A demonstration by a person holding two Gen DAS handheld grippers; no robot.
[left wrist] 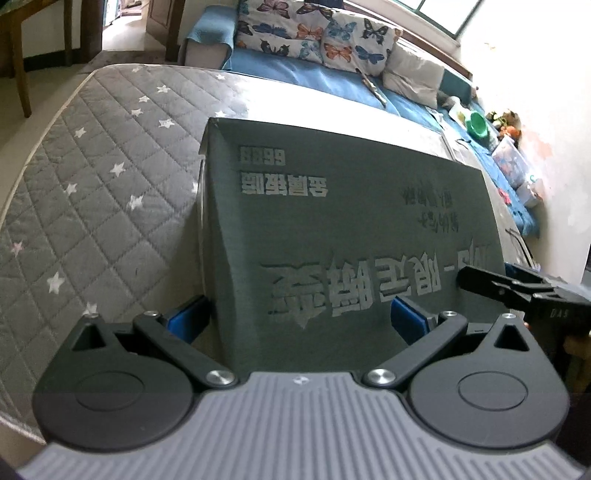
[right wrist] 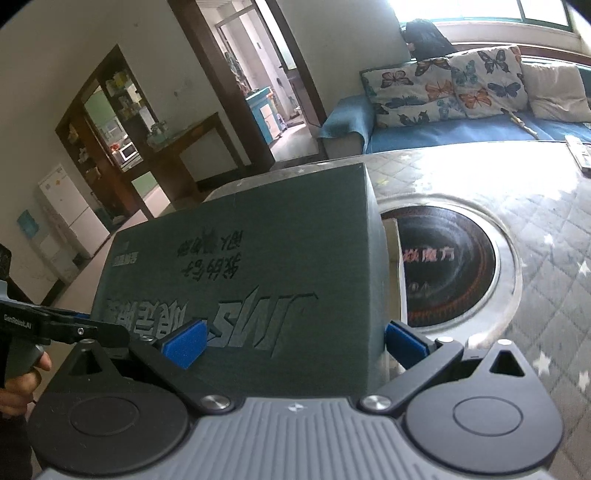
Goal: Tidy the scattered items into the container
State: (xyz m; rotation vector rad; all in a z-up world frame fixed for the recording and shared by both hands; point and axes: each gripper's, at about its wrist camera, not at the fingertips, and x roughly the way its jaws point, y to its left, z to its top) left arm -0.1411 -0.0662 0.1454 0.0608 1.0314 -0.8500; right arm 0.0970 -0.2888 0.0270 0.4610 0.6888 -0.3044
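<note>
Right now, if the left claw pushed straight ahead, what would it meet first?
The dark green box lid: it already sits between the left claw's blue pads. Contact can't be confirmed.

A grey star-quilted tabletop carries the dark green box, beside an inset round hotplate.

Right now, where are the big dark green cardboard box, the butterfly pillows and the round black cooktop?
Dark green cardboard box (left wrist: pixel 332 221), left wrist view, printed top.
Butterfly pillows (left wrist: pixel 295 29), left wrist view, front pillow's cover.
Round black cooktop (right wrist: pixel 450 266), right wrist view, glass centre.
</note>
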